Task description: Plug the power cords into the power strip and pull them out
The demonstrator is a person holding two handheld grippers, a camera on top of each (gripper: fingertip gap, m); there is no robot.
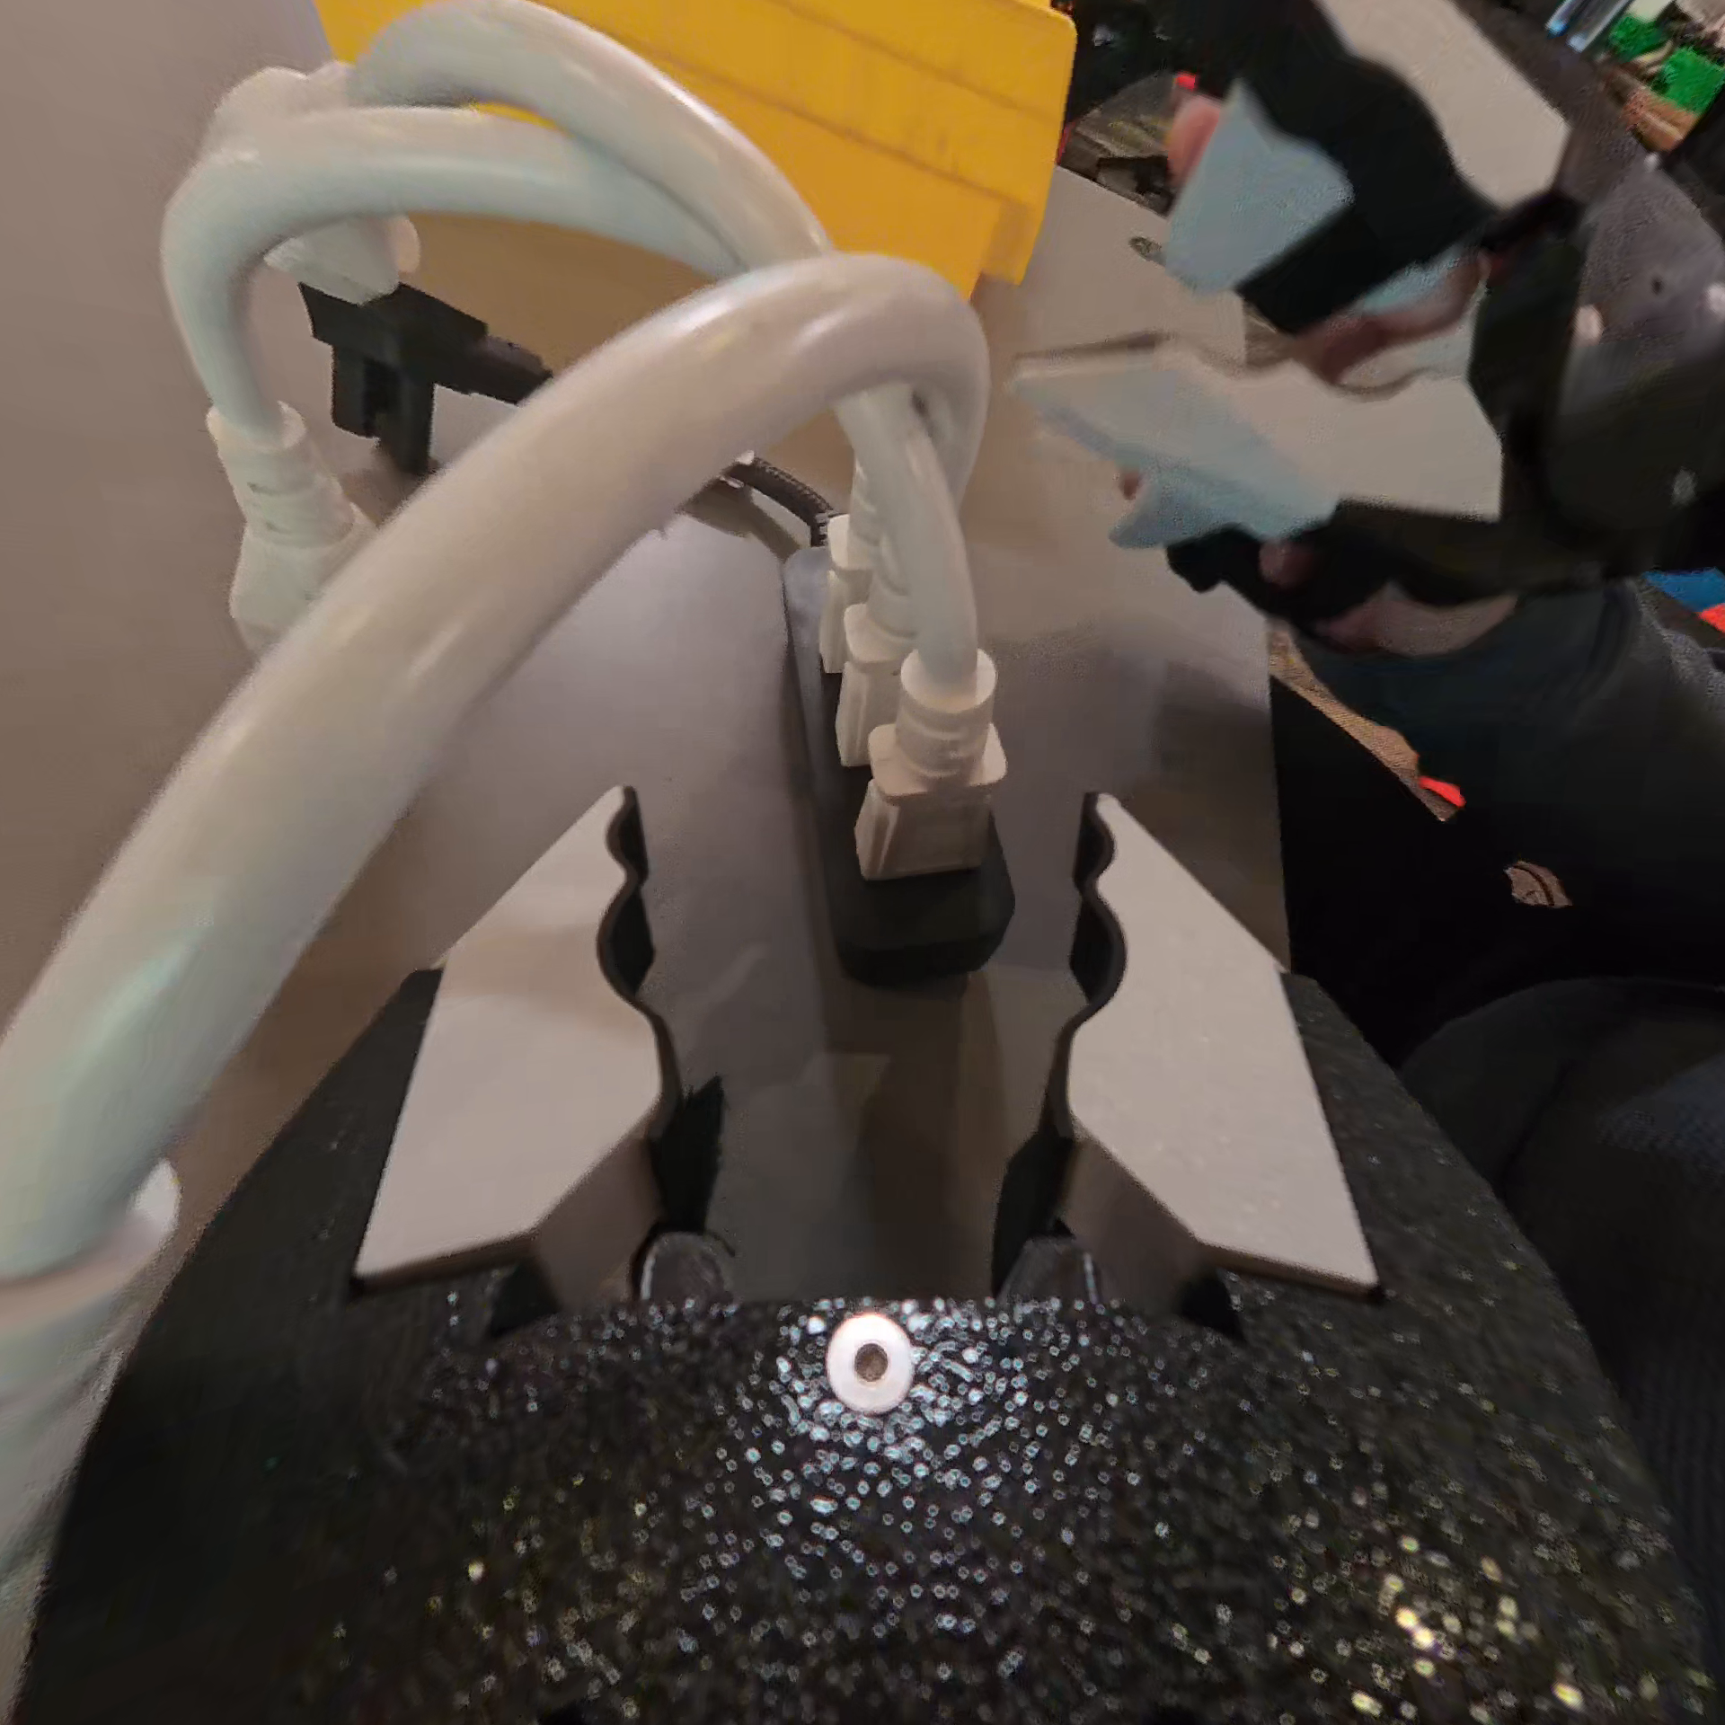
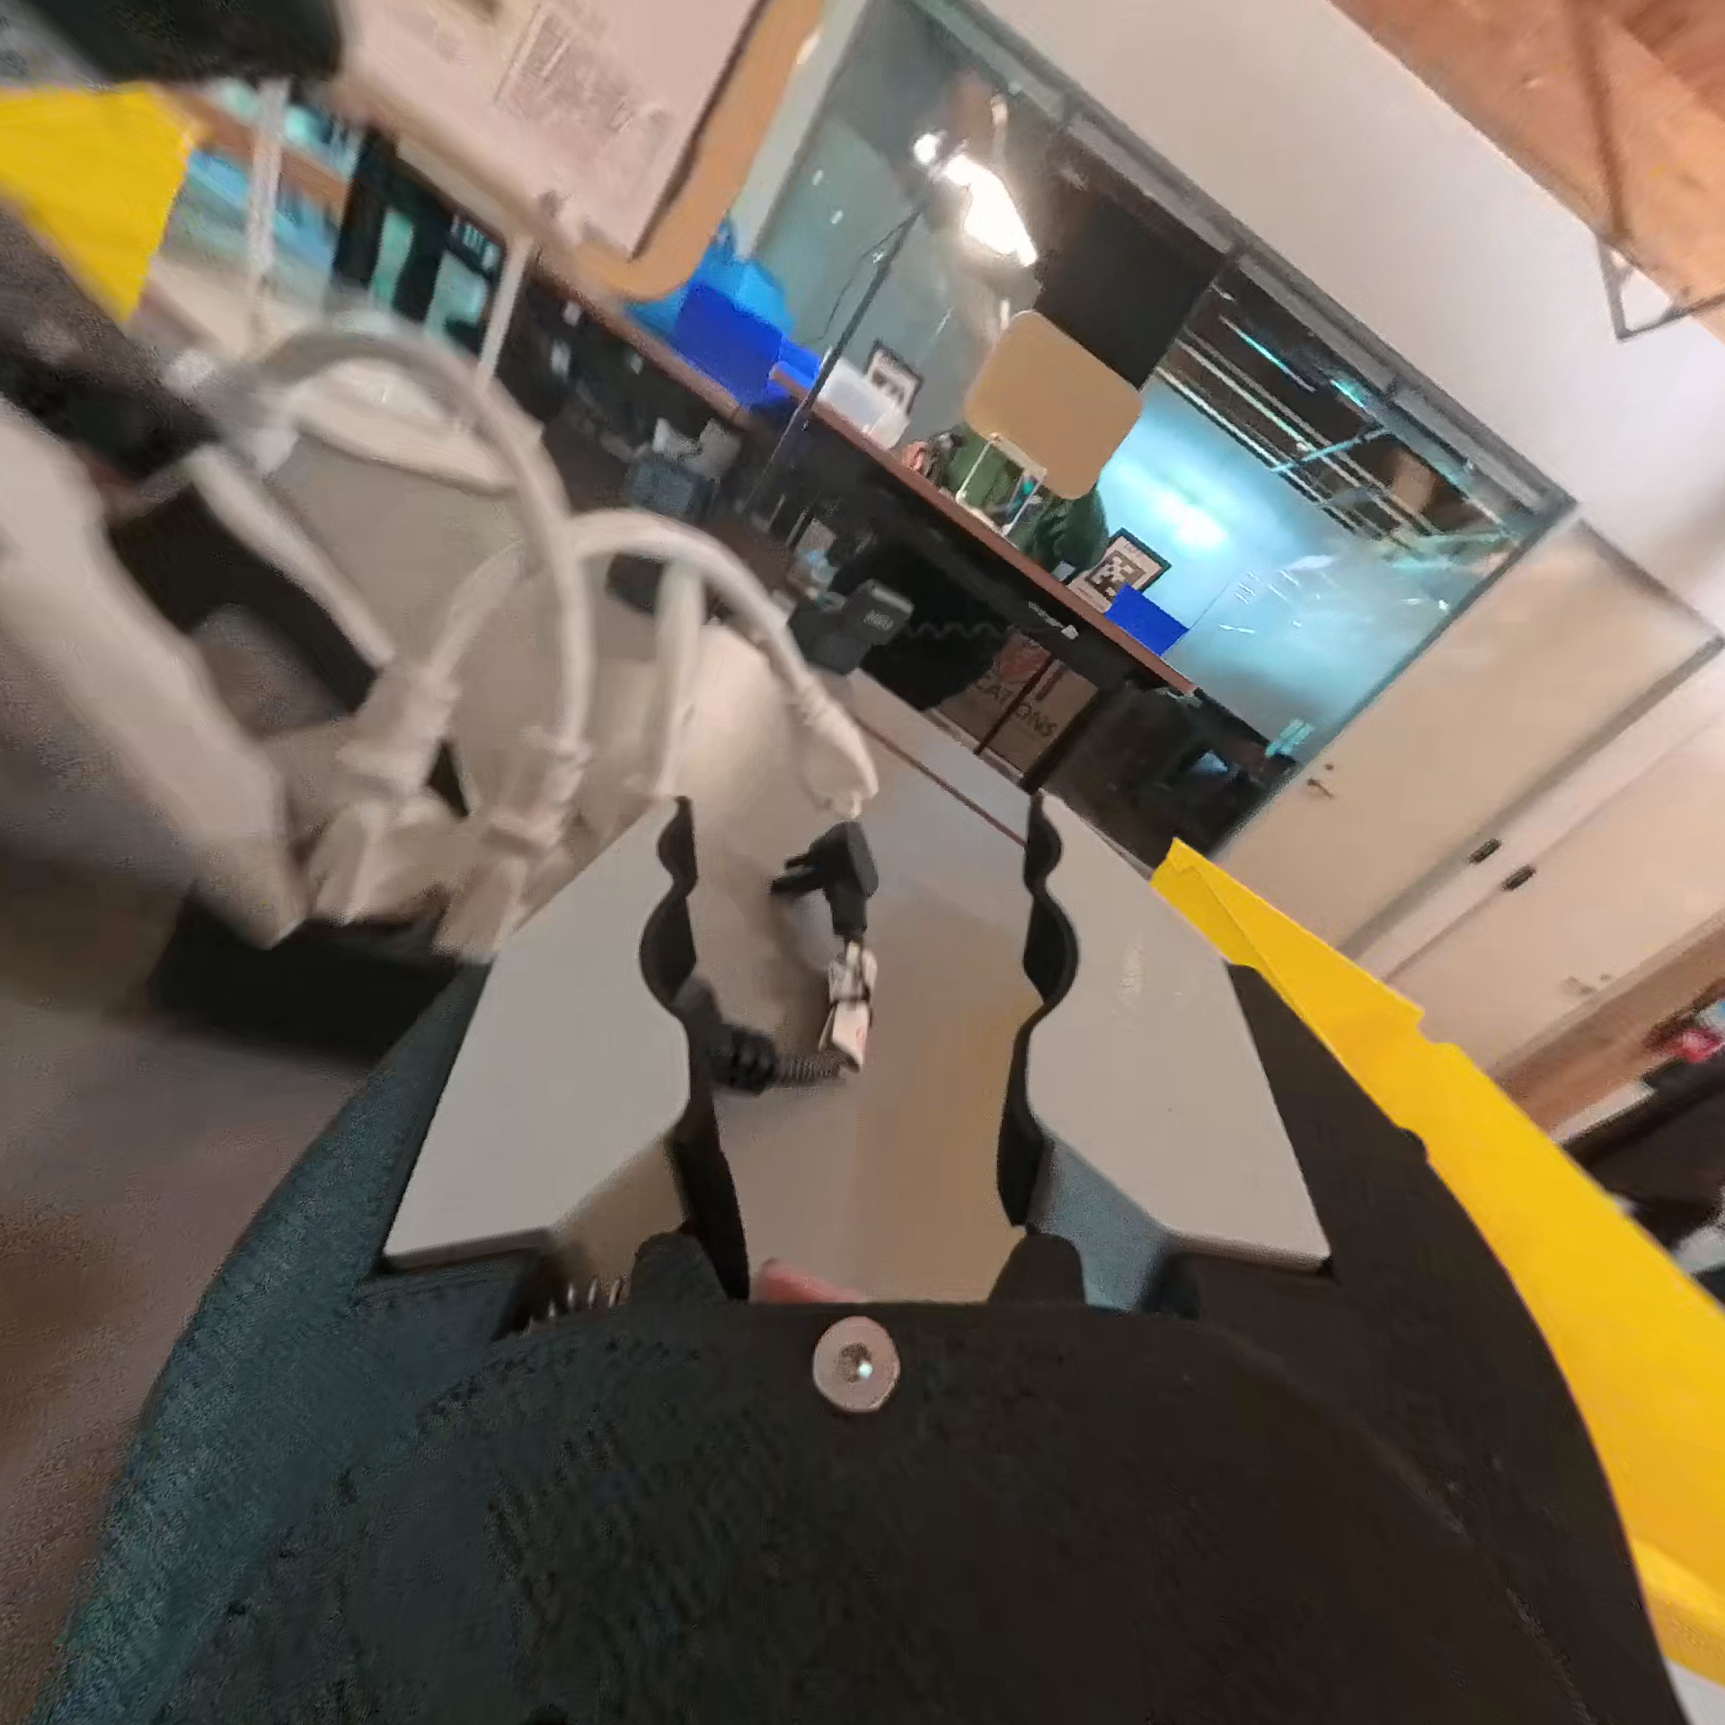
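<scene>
- Left wrist view: the left gripper [image 1: 859, 896] has its fingers [image 1: 551, 1008] apart and holds nothing. The black power strip [image 1: 919, 896] lies on the grey desk [image 1: 653, 672], just ahead, between the 2 fingertips.
- At least 3 white plugs [image 1: 919, 821] sit in a row in the strip, and their white cords [image 1: 560, 187] arch up and to the left. A thicker grey-white cord [image 1: 373, 597] crosses in front.
- A yellow object [image 1: 896, 121] stands behind the cords. The right gripper [image 1: 1241, 373] shows blurred at upper right.
- Right wrist view: the right gripper [image 2: 859, 840] also has its fingers [image 2: 579, 1055] apart and empty.
- Between them a black plug [image 2: 835, 873] with its cable lies on the desk [image 2: 915, 1120]. The white plugs [image 2: 448, 840] in the strip [image 2: 308, 980] are to the left, blurred.
</scene>
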